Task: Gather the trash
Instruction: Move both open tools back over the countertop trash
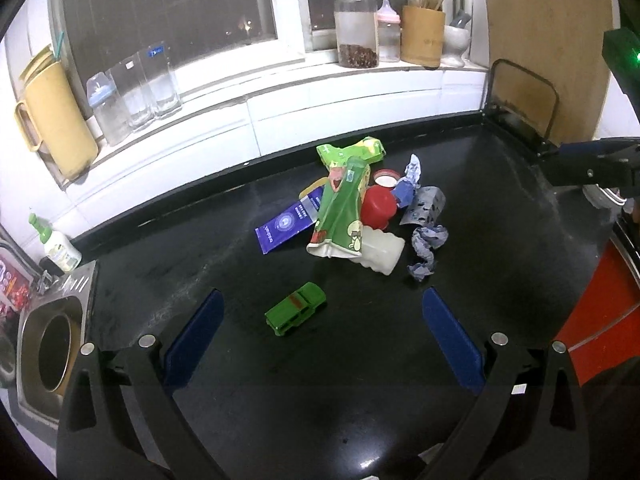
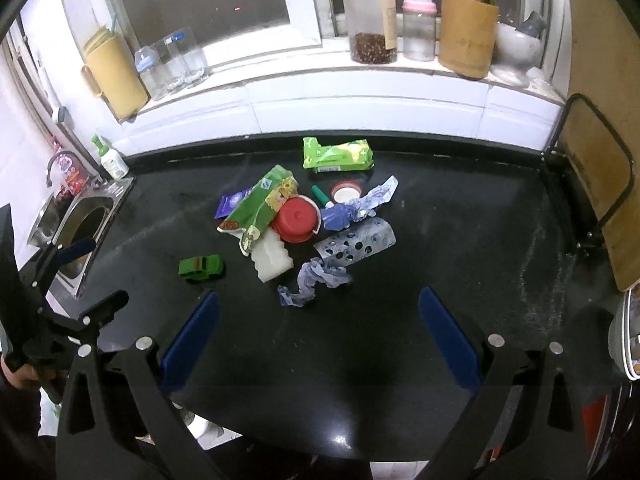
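A pile of trash lies on the black counter (image 1: 360, 360): a green snack bag (image 1: 340, 216), a purple packet (image 1: 286, 226), a red cap (image 1: 378, 206), a white plastic bottle (image 1: 382, 250), crumpled blue paper (image 1: 426, 252) and a green wipes pack (image 2: 338, 154). A green toy car (image 1: 296, 309) sits nearer, apart from the pile. My left gripper (image 1: 322, 320) is open, its jaws on either side of the car. My right gripper (image 2: 318, 322) is open, just short of the crumpled blue paper (image 2: 316, 282).
A steel sink (image 1: 52, 340) is at the counter's left end with a soap bottle (image 1: 60, 248) behind it. Jars, glasses and a utensil holder (image 1: 422, 34) line the windowsill. A wooden board in a black rack (image 1: 520, 100) stands at the right. Something red (image 1: 600, 304) is at the right edge.
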The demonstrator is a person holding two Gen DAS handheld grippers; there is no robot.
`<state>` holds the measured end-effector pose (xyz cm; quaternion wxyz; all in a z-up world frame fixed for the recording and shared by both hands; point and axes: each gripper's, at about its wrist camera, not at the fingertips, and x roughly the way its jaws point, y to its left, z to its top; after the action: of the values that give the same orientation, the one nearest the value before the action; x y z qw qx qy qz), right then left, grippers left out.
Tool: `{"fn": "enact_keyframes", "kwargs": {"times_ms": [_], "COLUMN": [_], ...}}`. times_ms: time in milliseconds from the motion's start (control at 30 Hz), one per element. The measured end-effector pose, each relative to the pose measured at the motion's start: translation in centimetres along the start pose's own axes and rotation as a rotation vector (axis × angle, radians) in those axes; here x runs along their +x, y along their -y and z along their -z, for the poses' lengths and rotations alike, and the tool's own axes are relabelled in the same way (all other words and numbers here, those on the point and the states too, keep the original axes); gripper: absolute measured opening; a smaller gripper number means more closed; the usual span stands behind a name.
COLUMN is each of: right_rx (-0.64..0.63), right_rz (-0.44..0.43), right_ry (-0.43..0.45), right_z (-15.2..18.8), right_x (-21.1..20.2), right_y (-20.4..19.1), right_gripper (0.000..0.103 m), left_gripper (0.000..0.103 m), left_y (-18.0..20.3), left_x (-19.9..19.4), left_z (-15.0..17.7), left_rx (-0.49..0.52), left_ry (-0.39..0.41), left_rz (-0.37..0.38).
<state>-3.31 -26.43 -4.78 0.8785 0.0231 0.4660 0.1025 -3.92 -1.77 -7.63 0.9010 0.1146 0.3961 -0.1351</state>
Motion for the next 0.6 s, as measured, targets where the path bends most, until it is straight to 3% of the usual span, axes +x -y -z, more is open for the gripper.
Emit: {"fn": "enact_keyframes", "kwargs": {"times_ms": [233, 600], "right_rx": [-0.007, -0.008], "right_rz": [-0.019, 0.015], "right_ry": [-0.072, -0.203], "right_z": [0.3, 2.3], "right_x": [4.2, 16.3], "right_y": [-0.3, -1.3], "right_gripper": [0.096, 0.096], "left_gripper": [0.096, 0.096], "left_y": [-2.1, -3.9], "left_x": [3.9, 13.9], "left_z": [0.7, 3.9], "left_rx": [-0.014, 0.023], "left_ry": [-0.054, -0.156], "left_rz": [-0.005, 0.025]}}
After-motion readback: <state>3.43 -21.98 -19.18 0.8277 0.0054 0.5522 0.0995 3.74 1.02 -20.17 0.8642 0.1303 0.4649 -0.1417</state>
